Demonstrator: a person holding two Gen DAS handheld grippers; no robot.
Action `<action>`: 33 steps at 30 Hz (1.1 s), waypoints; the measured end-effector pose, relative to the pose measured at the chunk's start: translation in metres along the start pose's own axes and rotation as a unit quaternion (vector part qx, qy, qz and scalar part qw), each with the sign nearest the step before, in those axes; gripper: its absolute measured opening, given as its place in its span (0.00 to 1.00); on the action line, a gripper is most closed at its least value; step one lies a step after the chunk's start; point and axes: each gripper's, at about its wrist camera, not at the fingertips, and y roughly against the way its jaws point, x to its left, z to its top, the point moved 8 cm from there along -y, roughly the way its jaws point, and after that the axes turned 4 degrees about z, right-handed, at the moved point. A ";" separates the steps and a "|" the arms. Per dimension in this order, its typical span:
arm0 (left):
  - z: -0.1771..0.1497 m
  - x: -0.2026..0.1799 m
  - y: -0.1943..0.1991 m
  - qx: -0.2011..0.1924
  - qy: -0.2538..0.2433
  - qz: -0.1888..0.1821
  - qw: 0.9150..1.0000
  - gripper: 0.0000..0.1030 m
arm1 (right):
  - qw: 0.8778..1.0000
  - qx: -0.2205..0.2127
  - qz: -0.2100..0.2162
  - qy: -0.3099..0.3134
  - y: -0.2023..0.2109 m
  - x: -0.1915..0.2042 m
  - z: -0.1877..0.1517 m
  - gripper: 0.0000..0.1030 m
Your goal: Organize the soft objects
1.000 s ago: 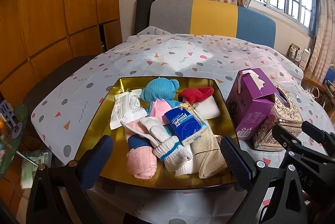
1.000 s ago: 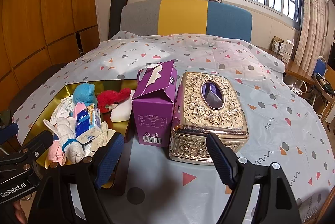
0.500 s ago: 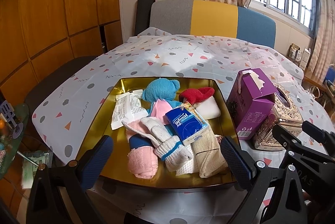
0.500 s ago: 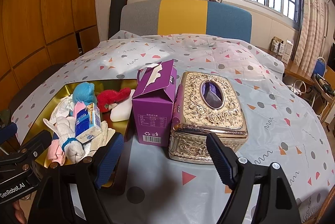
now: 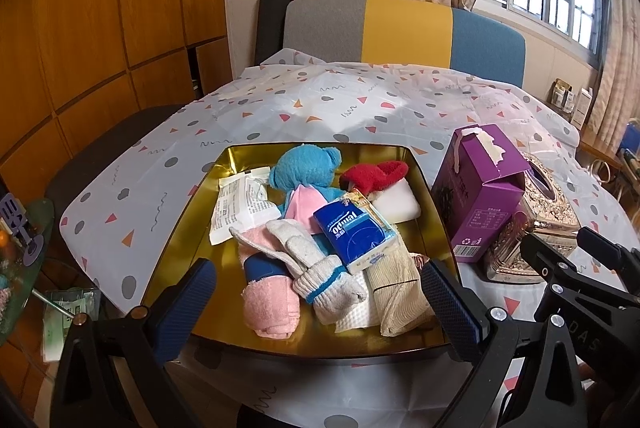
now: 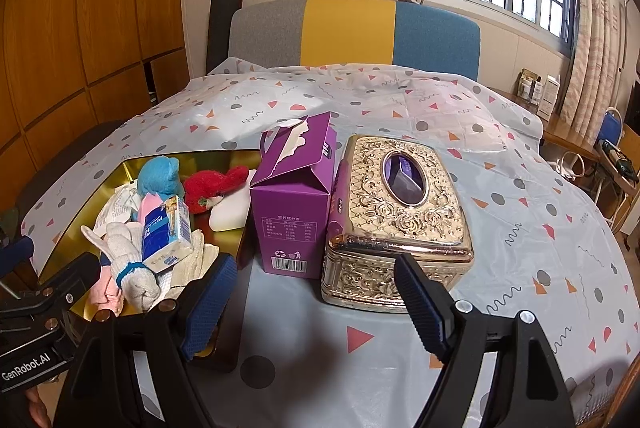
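Only our right view shows the gold tissue box's (image 6: 394, 216) oval opening (purple inside); left gripper (image 5: 320, 302) and right gripper (image 6: 316, 302) hover spread, empty.

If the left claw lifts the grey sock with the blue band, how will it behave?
The grey sock looks limp, so it would probably droop. It seems light. It lies partly under the blue tissue pack, which may shift or slide.

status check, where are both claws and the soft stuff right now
Left claw open, empty, at gold tray near edge. Right claw open, empty, facing gold tissue box. Soft items piled in tray, tissue pack on top.
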 end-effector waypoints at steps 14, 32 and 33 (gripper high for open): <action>-0.004 -0.006 -0.006 0.015 -0.003 -0.011 1.000 1.00 | 1.000 0.004 -0.001 0.000 -0.002 -0.001 -0.003 0.80; -0.002 -0.007 -0.004 0.000 -0.003 -0.017 1.000 1.00 | 1.000 0.009 -0.002 -0.002 -0.003 -0.004 -0.003 0.80; -0.001 -0.006 -0.003 -0.005 -0.003 -0.015 1.000 0.99 | 1.000 0.008 -0.003 -0.002 -0.002 -0.005 -0.004 0.80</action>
